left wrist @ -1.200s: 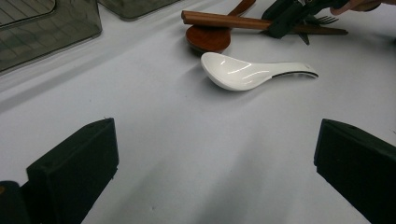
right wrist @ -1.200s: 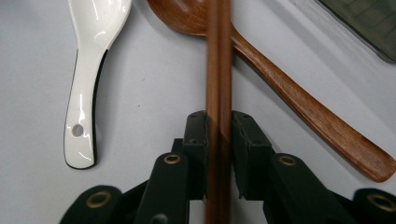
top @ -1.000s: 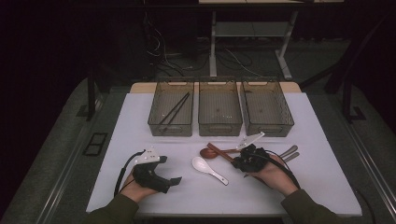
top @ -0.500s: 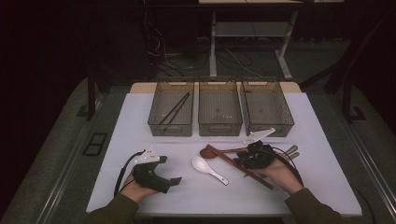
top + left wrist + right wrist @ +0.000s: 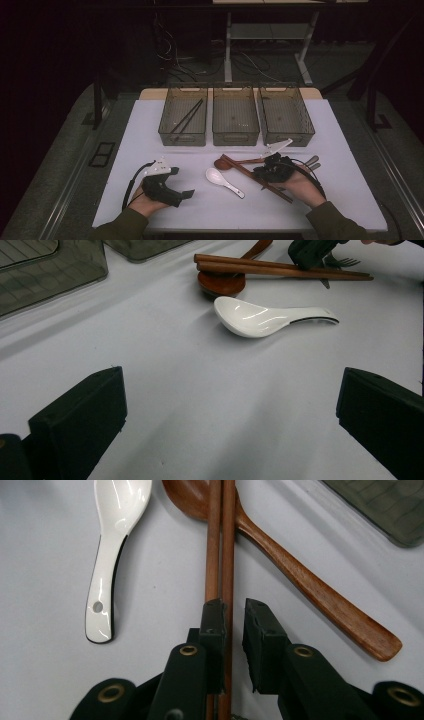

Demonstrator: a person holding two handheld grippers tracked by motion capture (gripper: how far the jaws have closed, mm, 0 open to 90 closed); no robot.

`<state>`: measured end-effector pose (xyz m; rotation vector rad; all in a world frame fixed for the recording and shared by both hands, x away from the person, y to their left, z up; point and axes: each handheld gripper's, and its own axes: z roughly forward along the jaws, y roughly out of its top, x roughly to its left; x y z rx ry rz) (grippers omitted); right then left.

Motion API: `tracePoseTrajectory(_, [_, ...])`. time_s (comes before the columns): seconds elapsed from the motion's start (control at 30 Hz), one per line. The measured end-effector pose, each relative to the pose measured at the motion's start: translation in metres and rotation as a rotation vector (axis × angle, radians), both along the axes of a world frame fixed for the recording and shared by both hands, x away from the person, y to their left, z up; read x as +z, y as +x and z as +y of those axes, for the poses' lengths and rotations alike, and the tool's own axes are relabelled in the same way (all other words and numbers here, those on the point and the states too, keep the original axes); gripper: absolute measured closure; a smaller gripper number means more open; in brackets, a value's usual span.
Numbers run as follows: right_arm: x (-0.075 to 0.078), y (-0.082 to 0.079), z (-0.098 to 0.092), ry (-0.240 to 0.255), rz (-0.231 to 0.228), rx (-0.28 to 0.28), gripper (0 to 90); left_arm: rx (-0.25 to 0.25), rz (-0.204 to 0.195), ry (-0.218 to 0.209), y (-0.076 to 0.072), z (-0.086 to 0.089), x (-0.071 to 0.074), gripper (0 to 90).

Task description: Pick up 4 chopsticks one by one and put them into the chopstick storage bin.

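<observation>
Chopsticks (image 5: 220, 545) were the thing being picked up. The two brown sticks lay side by side on the white table (image 5: 150, 130), across the handle of a wooden spoon (image 5: 320, 597), in front of three dark bins (image 5: 235, 117).

The right gripper (image 5: 234, 615) sat over the sticks. Its jaws were nearly together, with a thin gap between them. One stick ran through that gap. The other stick ran under the left jaw, not inside. It was not clear that the jaws were squeezing yet.

The left gripper (image 5: 230, 420) rested low on the table, well away. Its jaws were spread wide and held nothing. A white spoon (image 5: 272, 317) lay in front of it, just beside the chopsticks.

Here is what could go wrong. The jaws might catch only one stick, because the other sat outside them. Then one stick would come up and the other would stay down or roll off. The sticks are thin, round and smooth, so they could slip or twist in a weak hold. They also lay on the wooden spoon, so a lift could drag or bump it. A sideways move could knock the white spoon too.
</observation>
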<state>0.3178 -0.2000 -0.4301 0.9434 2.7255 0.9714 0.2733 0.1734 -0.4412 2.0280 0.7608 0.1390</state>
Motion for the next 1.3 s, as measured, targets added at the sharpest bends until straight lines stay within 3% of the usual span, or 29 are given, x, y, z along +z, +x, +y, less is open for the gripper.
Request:
tracePoseTrajectory(0.7, [-0.008, 0.003, 0.001, -0.017, 0.015, -0.007, 83.0, -0.004, -0.003, 0.001, 0.0, 0.0, 0.0, 0.0])
tracePoseTrajectory(1.1, [0.001, 0.005, 0.0, 0.091, -0.002, -0.041, 83.4, -0.015, -0.001, 0.006, 0.0, -0.001, -0.001, 0.0])
tracePoseTrajectory(1.3, [0.007, 0.008, 0.002, 0.133, -0.031, -0.05, 83.5, -0.021, -0.004, 0.011, 0.0, -0.002, -0.001, 0.0])
